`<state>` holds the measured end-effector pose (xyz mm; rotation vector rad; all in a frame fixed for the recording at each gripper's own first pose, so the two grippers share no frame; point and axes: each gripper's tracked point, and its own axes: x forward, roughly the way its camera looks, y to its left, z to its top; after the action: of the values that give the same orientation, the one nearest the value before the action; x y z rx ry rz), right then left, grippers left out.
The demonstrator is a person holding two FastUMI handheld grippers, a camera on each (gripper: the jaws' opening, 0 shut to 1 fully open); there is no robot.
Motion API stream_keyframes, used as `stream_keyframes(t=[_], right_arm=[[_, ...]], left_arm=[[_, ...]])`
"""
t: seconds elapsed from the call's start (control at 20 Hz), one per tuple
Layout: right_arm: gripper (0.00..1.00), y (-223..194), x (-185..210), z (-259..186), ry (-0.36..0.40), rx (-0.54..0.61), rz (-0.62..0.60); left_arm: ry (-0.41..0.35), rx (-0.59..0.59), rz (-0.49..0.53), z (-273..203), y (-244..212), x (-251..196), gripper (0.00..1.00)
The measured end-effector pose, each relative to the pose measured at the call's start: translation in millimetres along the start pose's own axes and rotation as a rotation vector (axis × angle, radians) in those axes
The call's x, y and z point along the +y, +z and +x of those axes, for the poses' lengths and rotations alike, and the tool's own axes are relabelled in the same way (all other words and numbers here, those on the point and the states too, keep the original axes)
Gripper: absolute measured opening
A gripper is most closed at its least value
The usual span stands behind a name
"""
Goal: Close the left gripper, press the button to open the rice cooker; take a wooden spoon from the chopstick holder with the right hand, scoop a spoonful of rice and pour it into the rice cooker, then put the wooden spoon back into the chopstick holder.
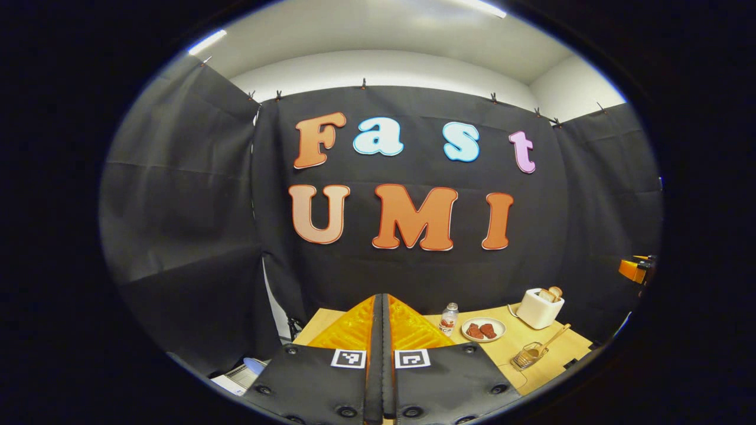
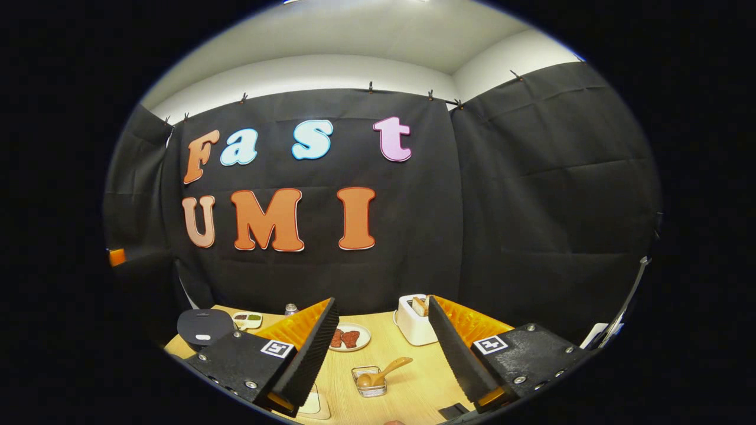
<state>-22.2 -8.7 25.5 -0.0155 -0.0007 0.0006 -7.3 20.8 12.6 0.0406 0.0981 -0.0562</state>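
Your left tool (image 1: 381,330) has its fingers pressed together with nothing between them. That fits the first step: a closed tip makes a blunt point for pushing the button. It is held high, aimed at the booth wall, well above the table (image 1: 534,360).

Your right tool (image 2: 383,336) has its fingers spread wide and empty, likely ready to take the spoon handle.

Rice cooker (image 2: 205,326): dark, lid down, seen in the right gripper view off the left finger of that tool, near the table's far left corner. Not yet pressed, by the look of it.

Wooden spoon (image 2: 384,372): lying tilted in the wire chopstick holder (image 2: 370,382), handle pointing up and right. It sits low between the right tool's open fingers, so you're already lined up for a straight reach down.

Toaster (image 2: 414,319) just past the right finger, plate (image 2: 349,338) beside the left finger, both near your reach path. I can't pick out where the rice sits.
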Motion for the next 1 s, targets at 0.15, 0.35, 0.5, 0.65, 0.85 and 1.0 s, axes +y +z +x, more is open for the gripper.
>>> stream_keyframes(t=[0.15, 0.35, 0.5, 0.65, 0.85, 1.0], right_arm=[[0.95, -4.2, 5.4, 2.0, 0.014, 0.011, 0.005], [0.95, -11.4, 9.5, 4.1, 0.025, 0.028, 0.015], [0.95, -18.5, 9.9, 7.0, 0.023, 0.044, 0.028], [0.95, -28.1, 8.3, 10.7, 0.015, 0.070, 0.030], [0.95, -40.7, 5.4, 12.5, 0.008, 0.109, 0.023], [0.95, -47.1, 1.5, 13.1, -0.003, 0.131, 0.028]], left_arm=[[-0.041, 0.038, -0.007, 21.8, -21.1, -12.7, 0.04], [-0.080, 0.141, -0.035, 52.4, -72.4, -24.4, 0.04], [-0.079, 0.180, -0.001, 74.9, -104.7, -23.0, 0.02], [-0.106, 0.243, -0.029, 97.4, -145.8, -32.4, 0.04], [-0.113, 0.332, -0.027, 111.8, -195.9, -42.7, 0.04], [-0.117, 0.402, -0.023, 116.6, -229.6, -44.1, 0.04]])
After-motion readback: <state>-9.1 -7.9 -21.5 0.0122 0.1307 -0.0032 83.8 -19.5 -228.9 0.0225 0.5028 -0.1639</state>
